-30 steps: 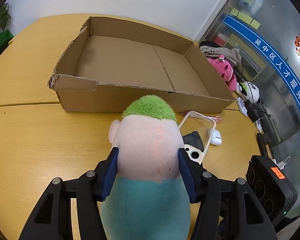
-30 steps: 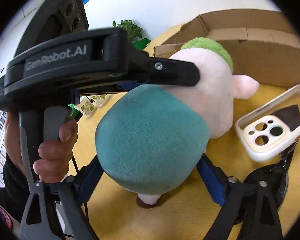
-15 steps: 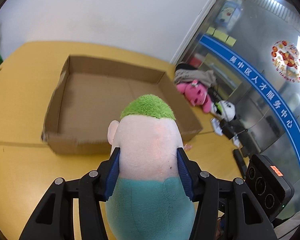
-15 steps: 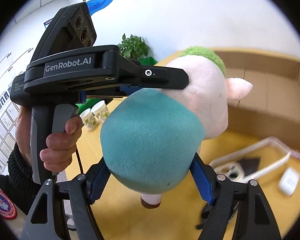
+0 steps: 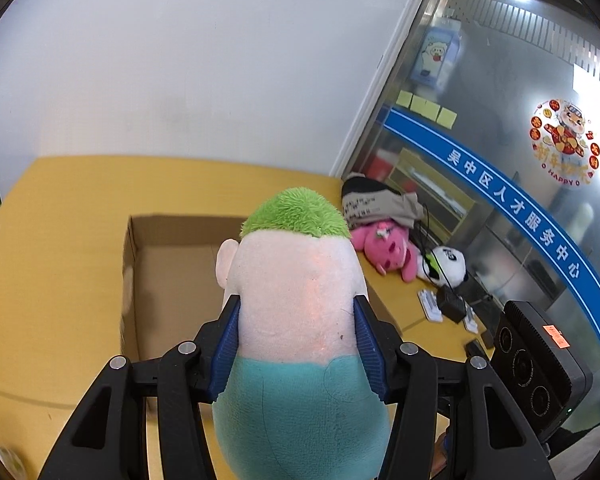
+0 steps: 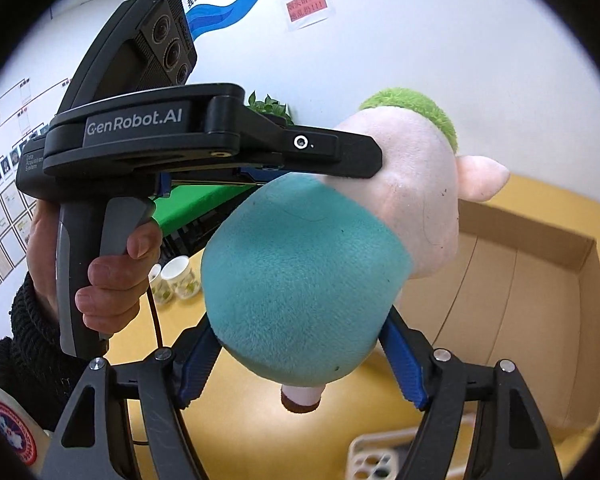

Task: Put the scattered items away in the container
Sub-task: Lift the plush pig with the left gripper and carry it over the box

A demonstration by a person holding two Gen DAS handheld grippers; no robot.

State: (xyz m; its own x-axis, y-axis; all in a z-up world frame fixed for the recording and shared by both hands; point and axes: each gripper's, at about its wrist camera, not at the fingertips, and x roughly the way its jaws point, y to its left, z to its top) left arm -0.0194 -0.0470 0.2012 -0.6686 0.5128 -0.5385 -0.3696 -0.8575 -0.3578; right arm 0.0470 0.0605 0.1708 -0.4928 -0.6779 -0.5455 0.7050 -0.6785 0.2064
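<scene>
My left gripper (image 5: 296, 344) is shut on a plush doll (image 5: 296, 300) with green hair, a pink head and a teal body, and holds it in the air above the near side of the open cardboard box (image 5: 168, 280). In the right wrist view the doll (image 6: 312, 280) hangs between my right gripper's (image 6: 300, 364) blue pads; both pads touch its teal body. The left gripper (image 6: 332, 152) clamps the doll's head from the left. The box (image 6: 520, 300) lies below and to the right. A white phone case (image 6: 376, 456) lies on the table at the bottom edge.
A pink plush (image 5: 384, 248), a panda plush (image 5: 444, 264), a folded garment (image 5: 376, 204) and chargers (image 5: 448, 304) lie at the table's right edge by a glass wall. Two paper cups (image 6: 172, 280) stand on the table at left. A plant (image 6: 268, 106) stands behind.
Both grippers have lifted the doll up from the table and toward the box. The box and phone case now sit lower in both views.
</scene>
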